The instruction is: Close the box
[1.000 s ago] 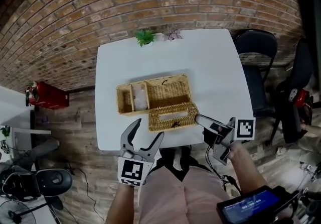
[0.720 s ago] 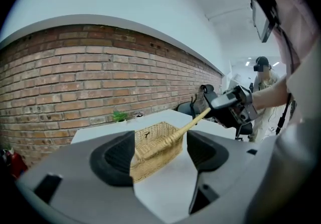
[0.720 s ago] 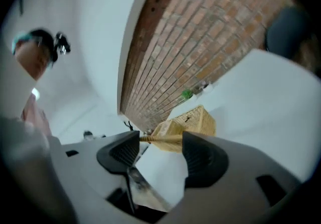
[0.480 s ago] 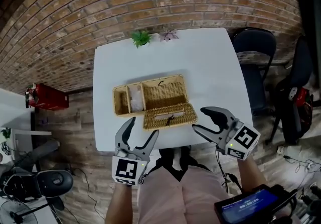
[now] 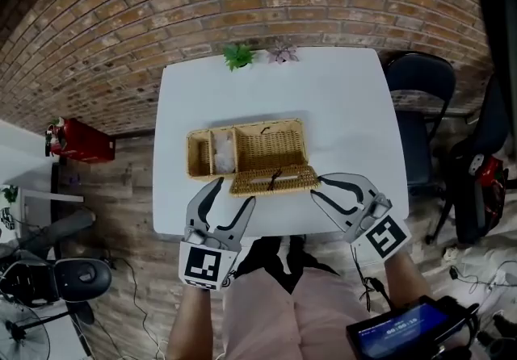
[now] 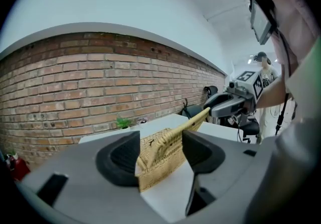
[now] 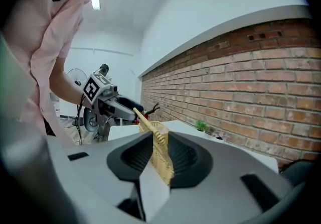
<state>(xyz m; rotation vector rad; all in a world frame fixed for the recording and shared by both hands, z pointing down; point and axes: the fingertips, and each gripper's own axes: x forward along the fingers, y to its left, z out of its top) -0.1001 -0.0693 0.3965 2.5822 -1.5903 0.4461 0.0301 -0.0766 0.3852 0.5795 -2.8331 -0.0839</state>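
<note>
- A woven wicker box [image 5: 271, 148] is seen open toward the near side of the white table [image 5: 323, 92]. It's split into a small left compartment, with a pale thing [image 5: 225, 161] in it, and a bigger right one.
- Its lid [image 5: 273, 181] runs along the box's near long side and is tipped partway up, not laid flat. A slot and a small dark tie can be made out on it.
- The left gripper [image 5: 233, 192] is held pretty wide. Its jaws have just been closing a little and the lid's left end is framed between them, but no pad is seen pressed on it.
- The right gripper [image 5: 318, 187] has just been closed down a lot. Its jaws are fairly narrow, and the lid's right end is pinched between the pads.
</note>
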